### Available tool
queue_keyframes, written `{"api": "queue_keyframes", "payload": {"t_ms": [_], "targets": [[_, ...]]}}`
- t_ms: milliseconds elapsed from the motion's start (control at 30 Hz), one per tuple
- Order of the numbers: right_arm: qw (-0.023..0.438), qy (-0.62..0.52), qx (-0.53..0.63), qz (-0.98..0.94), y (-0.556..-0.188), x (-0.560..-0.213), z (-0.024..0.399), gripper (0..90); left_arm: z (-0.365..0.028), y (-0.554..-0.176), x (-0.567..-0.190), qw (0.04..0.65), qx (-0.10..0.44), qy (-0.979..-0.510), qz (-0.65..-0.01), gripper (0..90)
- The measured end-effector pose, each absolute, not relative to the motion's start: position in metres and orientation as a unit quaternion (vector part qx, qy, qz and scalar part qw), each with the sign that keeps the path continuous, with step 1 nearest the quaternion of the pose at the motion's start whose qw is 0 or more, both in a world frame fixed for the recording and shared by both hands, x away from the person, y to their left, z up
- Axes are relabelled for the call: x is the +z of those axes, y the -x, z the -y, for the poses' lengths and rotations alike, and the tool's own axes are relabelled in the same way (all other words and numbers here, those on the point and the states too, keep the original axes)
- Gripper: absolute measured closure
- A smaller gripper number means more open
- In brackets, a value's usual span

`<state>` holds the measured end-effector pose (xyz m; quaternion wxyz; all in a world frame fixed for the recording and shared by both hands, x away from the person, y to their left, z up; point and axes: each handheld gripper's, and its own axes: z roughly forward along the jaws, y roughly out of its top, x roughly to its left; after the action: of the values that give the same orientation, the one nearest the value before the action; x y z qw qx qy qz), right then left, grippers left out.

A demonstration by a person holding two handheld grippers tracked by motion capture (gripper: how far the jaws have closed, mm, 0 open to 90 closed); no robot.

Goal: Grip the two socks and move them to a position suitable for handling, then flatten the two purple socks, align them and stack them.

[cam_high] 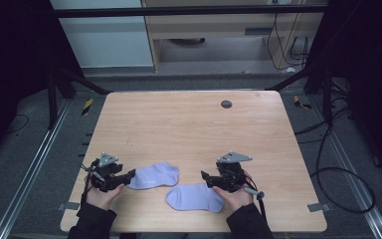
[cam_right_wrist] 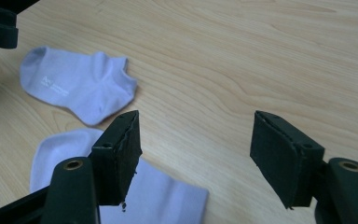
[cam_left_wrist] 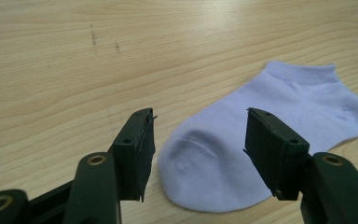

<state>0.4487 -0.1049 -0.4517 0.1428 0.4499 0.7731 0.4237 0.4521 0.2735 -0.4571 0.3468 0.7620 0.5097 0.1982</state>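
We hold both grippers wide open with nothing in them. Our left gripper (cam_high: 129, 175) points at the toe of the far sock (cam_high: 154, 175). Our right gripper (cam_high: 206, 177) sits by the near sock (cam_high: 195, 197), which lies sideways on the table (cam_high: 189, 124).

Counted on the table (cam_high: 189, 124): two pale lilac socks, one sock (cam_high: 154, 176) just ahead of the left gripper (cam_high: 128, 175), the other sock (cam_high: 195, 197) just beside and below the right gripper (cam_high: 206, 178). Two grippers, one per hand. One dark round cap (cam_high: 226, 104), well beyond both grippers.
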Motion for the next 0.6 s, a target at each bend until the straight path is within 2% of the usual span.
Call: {"api": "queue_keyframes", "payload": {"t_ms": [300,600], "targets": [[0.134,-0.444,0.424,-0.778,-0.465,-0.449,0.073,33.4,-0.282,-0.456,-0.465,0.335,0.202,-0.761,-0.517,42.8],[0.127,-0.434,0.419,-0.787,-0.479,-0.451,0.037,37.5,-0.285,-0.459,-0.471,0.326,0.208,-0.762,-0.520,49.3]]}}
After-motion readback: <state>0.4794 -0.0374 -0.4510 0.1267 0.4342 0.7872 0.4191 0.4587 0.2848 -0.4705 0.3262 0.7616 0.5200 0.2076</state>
